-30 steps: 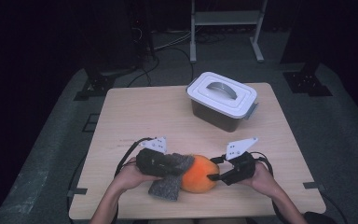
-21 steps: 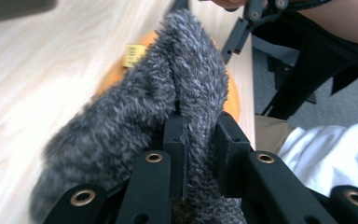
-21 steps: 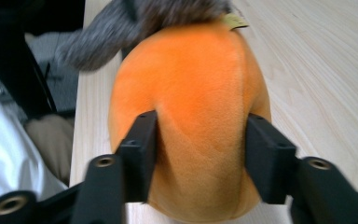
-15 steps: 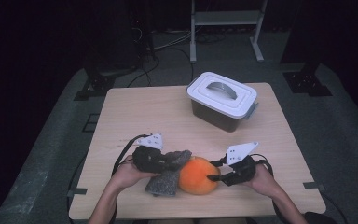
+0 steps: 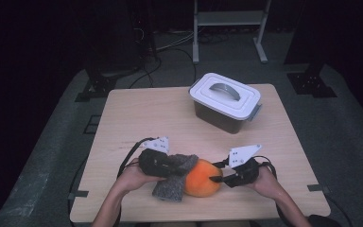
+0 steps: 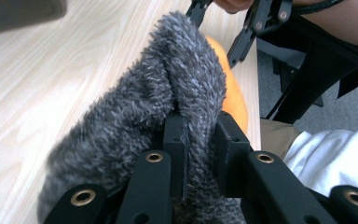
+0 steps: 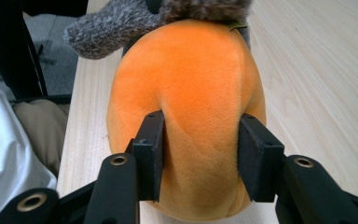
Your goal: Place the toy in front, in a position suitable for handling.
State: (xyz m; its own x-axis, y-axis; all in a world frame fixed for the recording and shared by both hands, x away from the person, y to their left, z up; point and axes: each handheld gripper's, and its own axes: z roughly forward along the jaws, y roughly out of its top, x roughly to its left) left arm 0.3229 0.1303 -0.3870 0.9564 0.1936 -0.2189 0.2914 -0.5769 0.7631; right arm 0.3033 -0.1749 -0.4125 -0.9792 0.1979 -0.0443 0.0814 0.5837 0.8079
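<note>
The left gripper (image 6: pixel 198 135) is clamped tight on a fold of the grey fuzzy cloth (image 6: pixel 135 121), lifting it over the orange plush toy (image 7: pixel 186 116) at the counter's (image 5: pixel 170 118) near edge; the right gripper (image 7: pixel 200 156), having just closed, pinches the toy's end, probably to steady it while the cloth is dragged across.

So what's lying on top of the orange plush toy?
A grey fuzzy cloth drapes over the near-left side of the orange plush toy, pinched by the left tool. What the cloth covers underneath cannot be seen.

Sock (image 5: pixel 172 177) left of plush ball (image 5: pixel 202 179)
</note>
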